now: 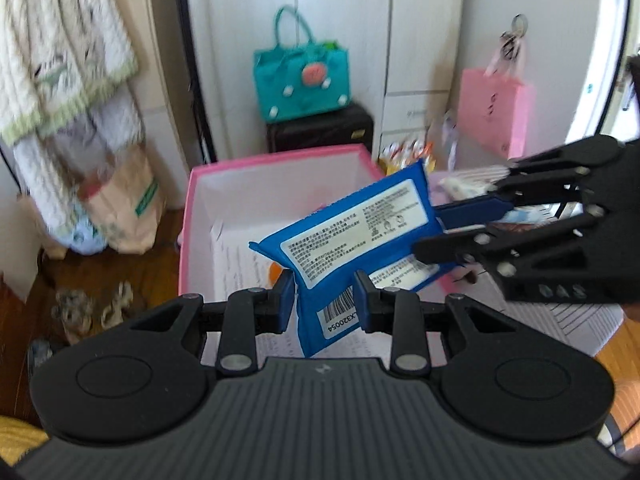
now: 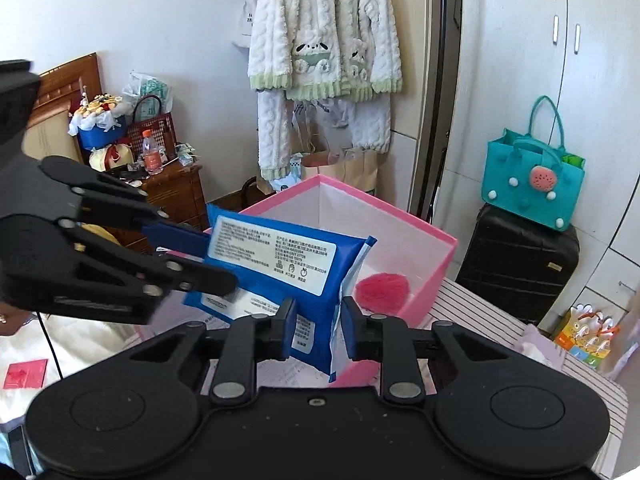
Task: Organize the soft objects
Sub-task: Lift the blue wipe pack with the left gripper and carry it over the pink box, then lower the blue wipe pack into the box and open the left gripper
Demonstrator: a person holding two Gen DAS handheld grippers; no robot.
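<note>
Blue pack (image 1: 352, 236) between both claws

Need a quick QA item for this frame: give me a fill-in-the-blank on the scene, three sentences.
1. Both grippers hold the same ___ pack.
2. The open storage box behind the pack has a ___ rim.
3. The fluffy ball lying inside the box is ___.

Missing words: blue; pink; red

Two wrist-mounted fisheye cameras look down along their fingers, close in, both taking in the pink box (image 1: 276, 160) (image 2: 420, 232) and teal handbag (image 1: 302, 76) (image 2: 532, 184).
</note>
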